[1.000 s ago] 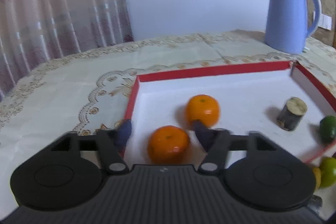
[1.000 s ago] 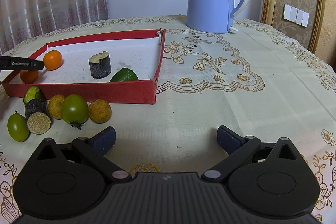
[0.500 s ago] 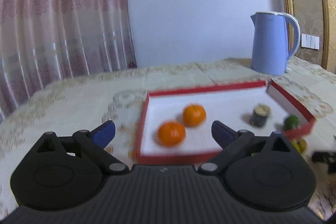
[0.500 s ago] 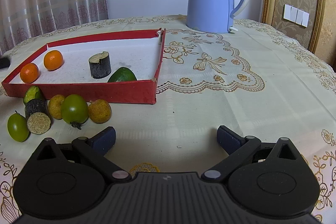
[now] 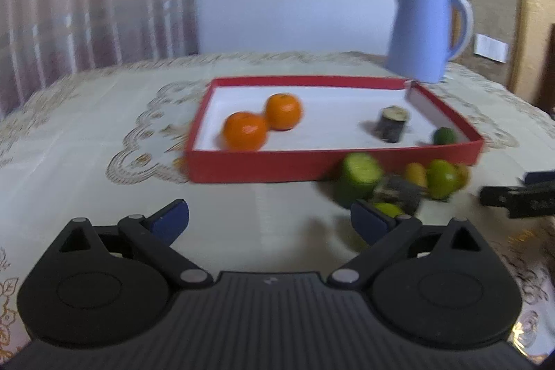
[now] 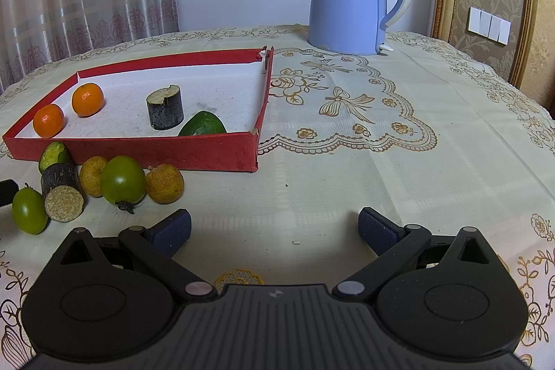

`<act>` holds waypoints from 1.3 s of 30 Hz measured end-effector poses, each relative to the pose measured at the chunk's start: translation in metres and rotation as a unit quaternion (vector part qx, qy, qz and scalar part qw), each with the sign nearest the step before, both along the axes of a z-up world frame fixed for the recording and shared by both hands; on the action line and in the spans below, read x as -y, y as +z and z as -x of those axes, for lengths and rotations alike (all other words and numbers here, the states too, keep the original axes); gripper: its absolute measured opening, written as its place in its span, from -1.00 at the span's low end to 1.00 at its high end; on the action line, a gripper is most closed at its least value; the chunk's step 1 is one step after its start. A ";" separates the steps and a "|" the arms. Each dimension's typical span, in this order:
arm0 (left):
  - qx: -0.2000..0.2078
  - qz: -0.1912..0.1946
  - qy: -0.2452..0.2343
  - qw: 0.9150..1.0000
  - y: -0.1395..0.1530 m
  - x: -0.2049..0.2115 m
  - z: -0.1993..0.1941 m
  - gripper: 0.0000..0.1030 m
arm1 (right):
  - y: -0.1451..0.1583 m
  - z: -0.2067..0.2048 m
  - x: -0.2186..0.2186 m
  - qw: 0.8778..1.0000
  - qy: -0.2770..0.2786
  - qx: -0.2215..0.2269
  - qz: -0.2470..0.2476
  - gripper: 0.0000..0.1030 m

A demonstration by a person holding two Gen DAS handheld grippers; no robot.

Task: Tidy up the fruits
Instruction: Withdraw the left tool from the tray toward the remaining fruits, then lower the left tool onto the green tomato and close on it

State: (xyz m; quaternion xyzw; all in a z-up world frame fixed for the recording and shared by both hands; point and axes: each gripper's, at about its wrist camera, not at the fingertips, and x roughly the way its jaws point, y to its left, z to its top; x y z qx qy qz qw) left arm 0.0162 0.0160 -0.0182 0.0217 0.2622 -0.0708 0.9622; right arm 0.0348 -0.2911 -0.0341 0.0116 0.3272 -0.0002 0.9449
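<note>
Two oranges [image 6: 87,99] sit in the red tray [image 6: 138,151]; both tools, left [image 5: 269,219] and right [image 6: 274,229], gape wide, empty.

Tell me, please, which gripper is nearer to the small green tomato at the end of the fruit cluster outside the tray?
Left. The left gripper has a fingertip right beside the small green tomato; the right gripper sits farther along the table, open.

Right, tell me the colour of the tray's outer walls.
Red outside, white inside; the tray shows sharpest in the right wrist view.
</note>
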 end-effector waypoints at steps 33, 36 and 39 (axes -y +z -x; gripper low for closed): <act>-0.044 -0.025 -0.120 0.991 -0.011 0.043 -0.014 0.33 | 0.000 0.000 0.000 1.000 0.000 0.000 0.000 1.00; -0.045 -0.029 -0.124 0.991 -0.010 0.045 -0.013 0.27 | 0.000 0.000 0.000 1.000 0.000 0.000 0.000 1.00; -0.043 -0.027 -0.124 0.991 -0.011 0.044 -0.014 0.27 | 0.000 0.000 0.000 1.000 0.000 0.000 0.000 1.00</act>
